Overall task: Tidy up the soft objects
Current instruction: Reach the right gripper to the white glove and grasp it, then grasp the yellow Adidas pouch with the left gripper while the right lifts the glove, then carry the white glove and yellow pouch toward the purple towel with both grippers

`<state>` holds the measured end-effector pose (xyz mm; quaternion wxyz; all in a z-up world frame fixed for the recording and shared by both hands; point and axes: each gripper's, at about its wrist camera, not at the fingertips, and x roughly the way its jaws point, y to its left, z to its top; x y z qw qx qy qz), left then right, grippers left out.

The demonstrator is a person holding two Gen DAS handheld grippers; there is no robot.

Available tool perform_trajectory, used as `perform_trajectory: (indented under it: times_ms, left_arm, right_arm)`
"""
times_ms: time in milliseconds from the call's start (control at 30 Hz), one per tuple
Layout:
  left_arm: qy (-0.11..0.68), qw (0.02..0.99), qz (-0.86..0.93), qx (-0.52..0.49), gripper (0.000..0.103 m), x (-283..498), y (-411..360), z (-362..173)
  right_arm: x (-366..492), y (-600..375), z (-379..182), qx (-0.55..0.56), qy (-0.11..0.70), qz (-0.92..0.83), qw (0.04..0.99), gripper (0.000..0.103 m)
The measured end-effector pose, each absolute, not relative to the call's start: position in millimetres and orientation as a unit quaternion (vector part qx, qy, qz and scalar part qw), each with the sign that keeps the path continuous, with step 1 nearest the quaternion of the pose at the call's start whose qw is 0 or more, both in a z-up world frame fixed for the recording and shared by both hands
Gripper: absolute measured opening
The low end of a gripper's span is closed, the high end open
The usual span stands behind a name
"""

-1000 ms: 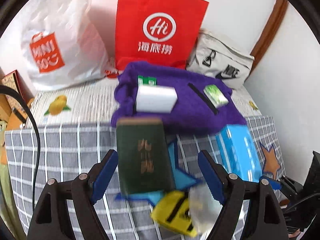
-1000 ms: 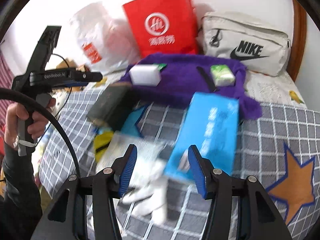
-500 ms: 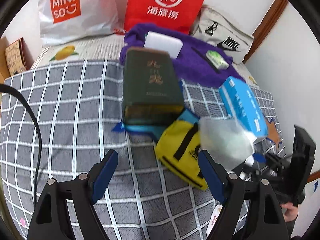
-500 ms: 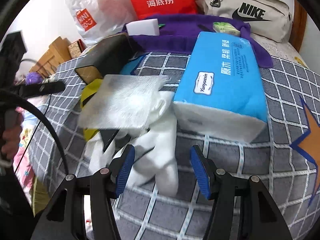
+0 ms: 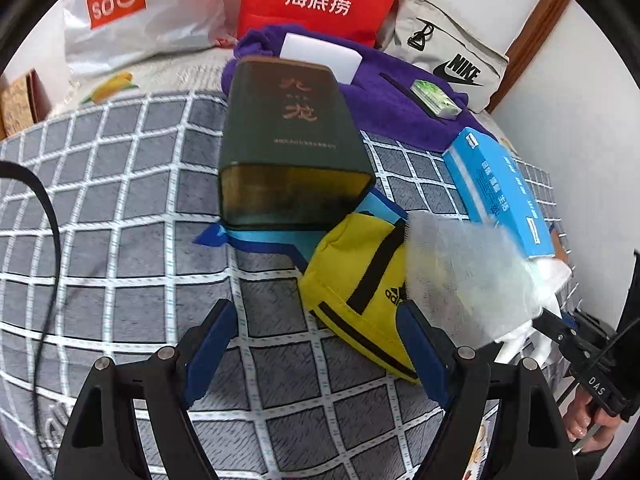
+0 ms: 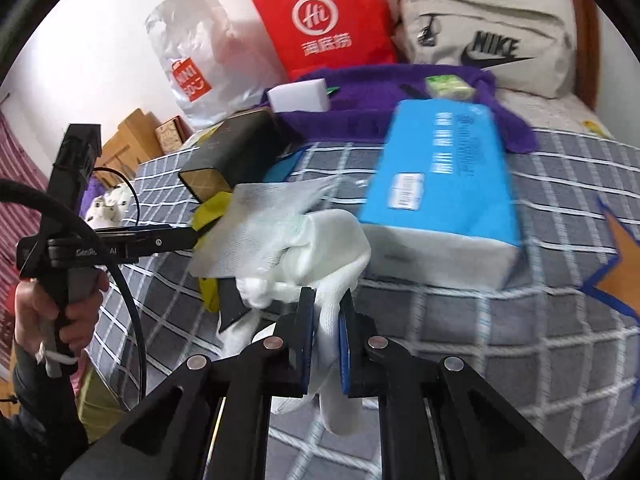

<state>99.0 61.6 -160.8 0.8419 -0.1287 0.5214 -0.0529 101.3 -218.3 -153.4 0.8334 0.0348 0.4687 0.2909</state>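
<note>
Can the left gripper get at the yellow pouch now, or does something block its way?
Probably yes. The left gripper is open and the yellow pouch lies just ahead of it. Only the clear plastic bag covers the pouch's right side.

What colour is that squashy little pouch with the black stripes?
The soft fabric pouch is bright yellow; the left wrist view shows it best.

white walls behind a bed under a grey checked cover — brown wooden trim at right.

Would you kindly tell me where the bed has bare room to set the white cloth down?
Bare checked blanket lies left of the dark green box. Around the yellow pouch and blue tissue pack it is crowded.
</note>
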Motion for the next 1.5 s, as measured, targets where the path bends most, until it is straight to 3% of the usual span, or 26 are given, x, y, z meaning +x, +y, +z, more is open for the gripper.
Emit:
perform_trajectory:
  times_ms: [233,267,300,367,467,533,633,667,800,1500]
  left_arm:
    - [0.498,0.855,-0.048,-0.137,0.079,113.1,58.2,-167.6]
    - [0.493,0.858,-0.05,-0.134,0.076,113.7,56.3,-167.3]
    - [0.491,0.859,-0.058,-0.135,0.064,114.4,54.7,-167.6]
    - [0.492,0.852,-0.085,-0.156,0.053,117.2,52.1,-169.9]
    - [0.487,0.859,-0.09,-0.132,0.052,120.6,41.7,-169.4]
    - [0.48,0.863,-0.094,-0.124,0.045,121.1,36.8,-169.2]
    - [0.478,0.862,-0.105,-0.129,0.034,120.2,36.7,-167.7]
    - [0.475,0.864,-0.106,-0.13,0.026,118.1,38.4,-165.0]
    - [0.469,0.865,-0.116,-0.135,0.018,109.2,44.8,-151.7]
    - [0.391,0.906,-0.104,-0.124,0.017,76.4,70.7,-71.4]
  right_arm:
    - [99.3,-254.2,-169.0,0.022,0.486,0.242,0.84,0.013]
    - [99.9,-253.8,-174.3,0.024,0.489,0.242,0.838,0.015]
    - [99.3,-253.1,-176.9,0.023,0.488,0.243,0.838,0.016]
    - [98.9,-249.1,-181.7,0.018,0.486,0.245,0.839,0.017]
    - [99.5,-246.9,-183.3,0.015,0.48,0.246,0.842,0.021]
    - [102.3,-248.8,-184.4,0.028,0.482,0.246,0.841,0.021]
    - [104.4,-252.2,-185.8,0.045,0.479,0.249,0.841,0.012]
    - [104.1,-253.4,-185.5,0.046,0.477,0.249,0.842,0.011]
    - [101.9,-260.1,-180.5,0.061,0.479,0.255,0.838,0.011]
    - [82.9,-269.2,-81.4,0.034,0.391,0.27,0.88,0.011]
